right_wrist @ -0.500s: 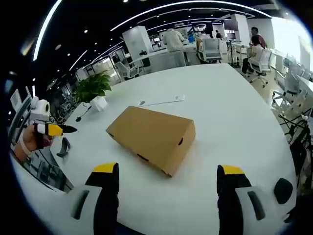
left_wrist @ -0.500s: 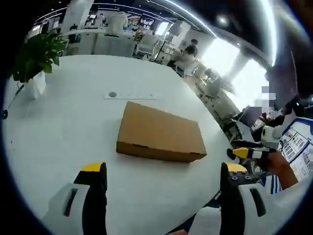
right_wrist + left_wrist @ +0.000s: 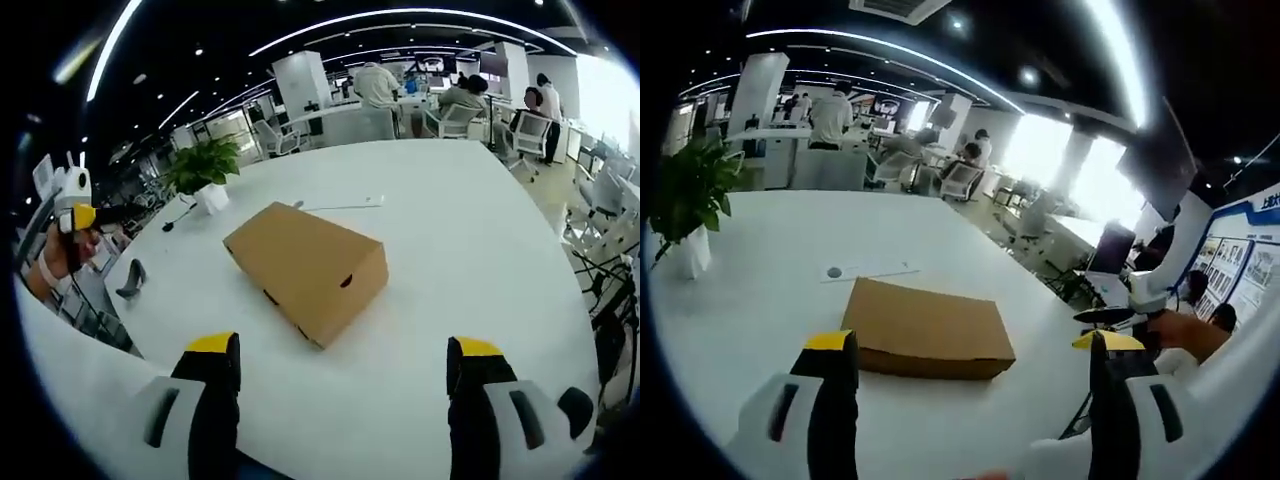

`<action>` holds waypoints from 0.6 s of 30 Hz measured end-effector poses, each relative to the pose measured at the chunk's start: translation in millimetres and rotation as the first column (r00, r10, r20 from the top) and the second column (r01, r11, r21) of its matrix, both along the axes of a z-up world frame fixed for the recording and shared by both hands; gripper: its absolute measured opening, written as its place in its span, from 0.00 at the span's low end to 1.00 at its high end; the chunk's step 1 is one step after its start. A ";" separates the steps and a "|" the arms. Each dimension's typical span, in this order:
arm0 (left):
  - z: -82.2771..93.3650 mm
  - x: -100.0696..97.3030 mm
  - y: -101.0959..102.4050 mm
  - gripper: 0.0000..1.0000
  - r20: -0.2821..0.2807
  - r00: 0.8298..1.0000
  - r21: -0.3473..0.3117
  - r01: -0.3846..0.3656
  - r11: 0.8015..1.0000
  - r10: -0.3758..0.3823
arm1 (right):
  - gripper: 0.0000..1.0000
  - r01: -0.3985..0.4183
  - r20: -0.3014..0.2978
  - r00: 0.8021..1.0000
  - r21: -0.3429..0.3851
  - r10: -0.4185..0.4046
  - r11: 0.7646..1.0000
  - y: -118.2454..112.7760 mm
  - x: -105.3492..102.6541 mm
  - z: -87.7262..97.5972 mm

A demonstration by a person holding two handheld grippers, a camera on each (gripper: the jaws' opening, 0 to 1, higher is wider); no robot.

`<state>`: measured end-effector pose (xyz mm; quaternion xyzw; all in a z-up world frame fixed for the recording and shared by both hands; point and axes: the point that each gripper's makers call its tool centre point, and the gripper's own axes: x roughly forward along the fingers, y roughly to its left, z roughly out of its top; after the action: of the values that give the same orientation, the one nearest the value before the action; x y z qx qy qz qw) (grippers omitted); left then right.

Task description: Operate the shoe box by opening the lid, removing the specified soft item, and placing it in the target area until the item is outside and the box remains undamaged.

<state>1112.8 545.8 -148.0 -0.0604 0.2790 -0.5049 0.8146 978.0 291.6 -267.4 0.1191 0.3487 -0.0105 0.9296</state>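
An open-plan office: ahead of the right gripper's fingers a big white table [image 3: 480,240] carries a potted plant [image 3: 205,165], and beyond it stand rows of desks [image 3: 350,120] with swivel chairs [image 3: 525,130], people at work (some seated, some standing), strip lights [image 3: 370,18] overhead on a dark ceiling

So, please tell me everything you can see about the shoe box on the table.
The shoe box is plain brown cardboard, rectangular and low, with its lid closed. A small dark hole shows in one end and slots along a long side. It lies flat on the white table, set at an angle to the right gripper view. Neither gripper touches it.
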 end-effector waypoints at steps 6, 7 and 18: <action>-14.3 0.0 1.9 0.96 -0.030 1.000 0.019 -0.009 1.000 0.009 | 0.87 0.003 -0.001 1.000 0.011 -0.003 1.000 -1.4 4.2 -0.9; -21.1 0.3 4.5 0.95 -0.036 0.999 0.043 -0.003 0.999 0.005 | 0.87 0.005 -0.007 1.000 0.016 -0.005 1.000 -1.6 4.0 -2.1; -38.7 13.4 19.1 0.99 -0.143 0.983 0.130 -0.095 0.987 0.113 | 0.86 0.008 -0.042 0.999 -0.003 -0.008 1.000 -4.1 -6.1 -7.3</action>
<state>1126.2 564.9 -186.6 -0.0624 0.3665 -0.4375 0.8188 971.9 287.5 -274.7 0.1187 0.3676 -0.0171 0.9222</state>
